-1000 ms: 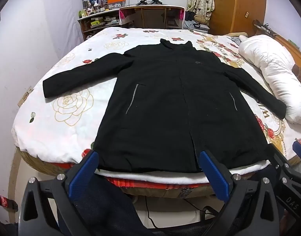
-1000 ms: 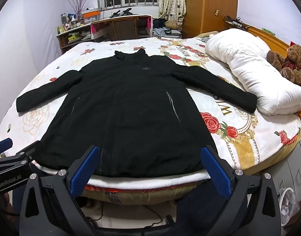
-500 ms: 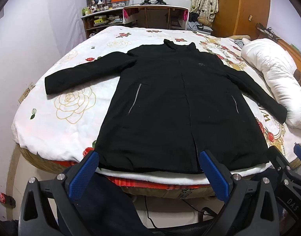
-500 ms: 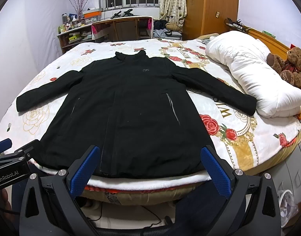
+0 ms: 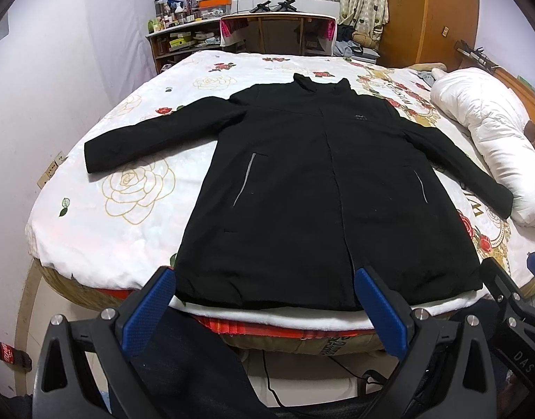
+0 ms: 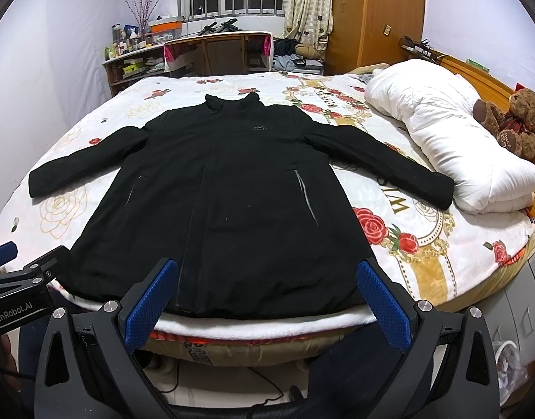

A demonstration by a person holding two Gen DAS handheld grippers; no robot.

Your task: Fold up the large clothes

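A long black zip-front coat (image 5: 319, 188) is lying flat, front up, on the rose-printed white bedspread (image 5: 134, 188), its hem reaching the near edge and both sleeves spreading outward. The left gripper (image 5: 267, 307) and right gripper (image 6: 267, 305) are hovering released before that edge, blue-padded fingers (image 6: 381, 302) gaping wide, grasping nothing.

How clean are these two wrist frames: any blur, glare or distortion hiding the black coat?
Left wrist: sharp, evenly lit, fisheye bows the bed, dark vignette corners; coat fully visible. Right wrist: equally sharp, same bowing, no glare, coat's black fabric shows little detail.
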